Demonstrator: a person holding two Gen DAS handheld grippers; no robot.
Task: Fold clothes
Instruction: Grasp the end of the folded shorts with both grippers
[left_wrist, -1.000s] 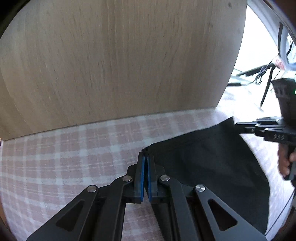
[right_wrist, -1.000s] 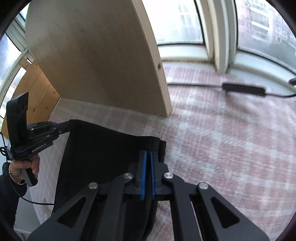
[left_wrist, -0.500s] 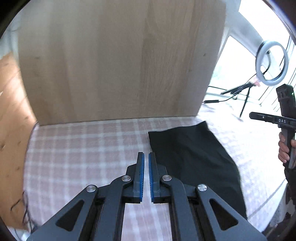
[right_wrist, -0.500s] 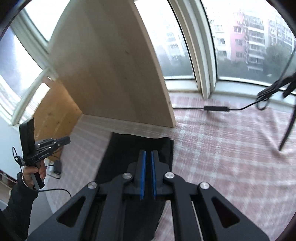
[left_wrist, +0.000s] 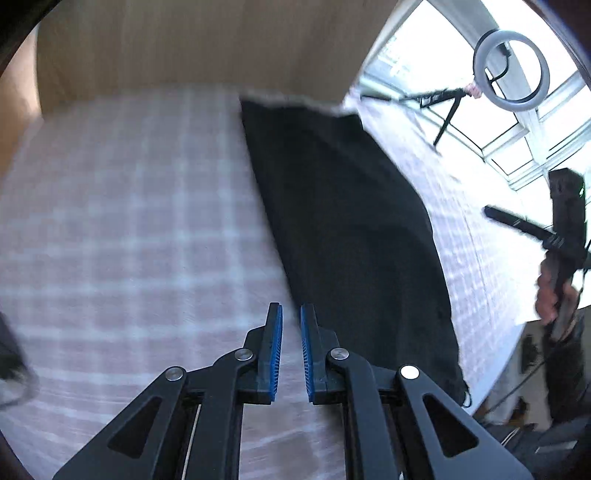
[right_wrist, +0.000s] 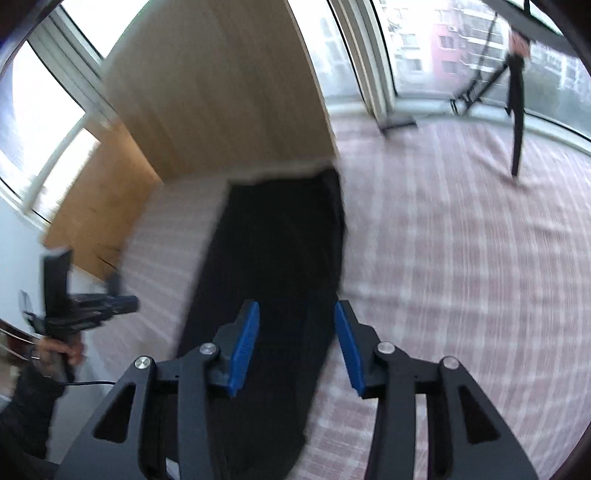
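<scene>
One dark garment (left_wrist: 351, 229) lies flat on the checked bed cover (left_wrist: 129, 221) as a long narrow strip. Its far short end touches the foot of the upright wooden board (left_wrist: 184, 44) at the far edge of the bed, and its long axis runs from there back toward the near edge, where its lower end looks to reach the rim.

Neither tool is holding it. The left hand-held gripper (left_wrist: 291, 347) hangs above the cover just beside the strip's left long edge; its jaws have just been opening and stand only slightly apart, with nothing between them. The right hand-held gripper (right_wrist: 296, 343) hovers over the strip's near half, aimed along its length; its jaws have just been opening to a clear gap, with no cloth between the blue pads (right_wrist: 245, 343).

Judging by the layout, the next fold would shorten the strip end to end. The near end lies closest to both tools, one at each long edge, so each is placed to take a near corner. Blur makes finer cloth detail unreadable.
</scene>
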